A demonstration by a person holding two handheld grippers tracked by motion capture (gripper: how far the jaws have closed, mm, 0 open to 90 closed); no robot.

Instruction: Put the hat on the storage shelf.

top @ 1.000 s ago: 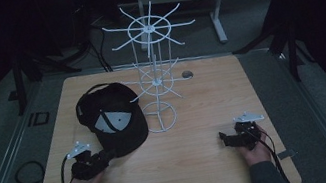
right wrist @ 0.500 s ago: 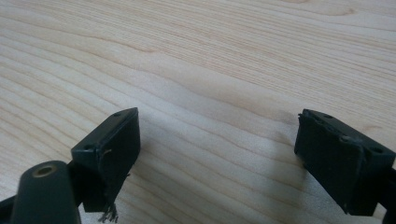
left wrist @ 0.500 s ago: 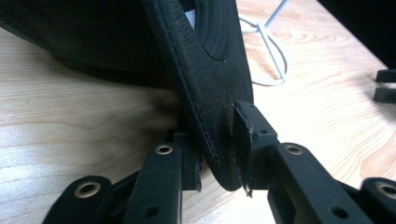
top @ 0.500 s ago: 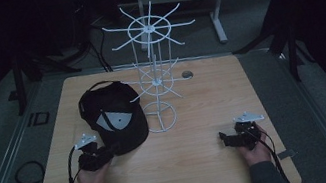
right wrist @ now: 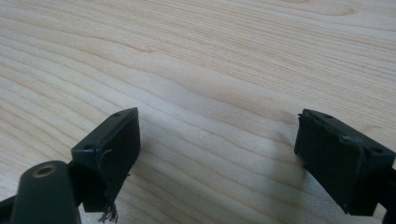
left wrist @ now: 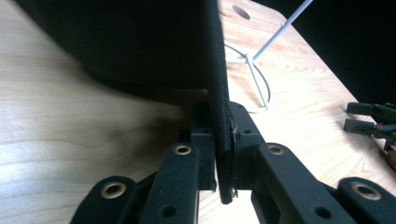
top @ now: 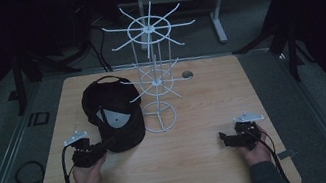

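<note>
Cap [left wrist: 140,42] brim hides left tool [left wrist: 219,154] pads.

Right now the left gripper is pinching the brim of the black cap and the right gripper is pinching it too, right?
Not quite. The left gripper is shut on the brim of the black cap, as the left gripper view shows. But the right gripper holds nothing: the right gripper view shows its jaws wide apart over the bare wooden table, away from the cap.

A black cap [top: 115,117] with a pale grey patch inside lies just beside the white wire rack [top: 155,80] on the light woodgrain bench [top: 204,165] (both grippers are black too).
</note>
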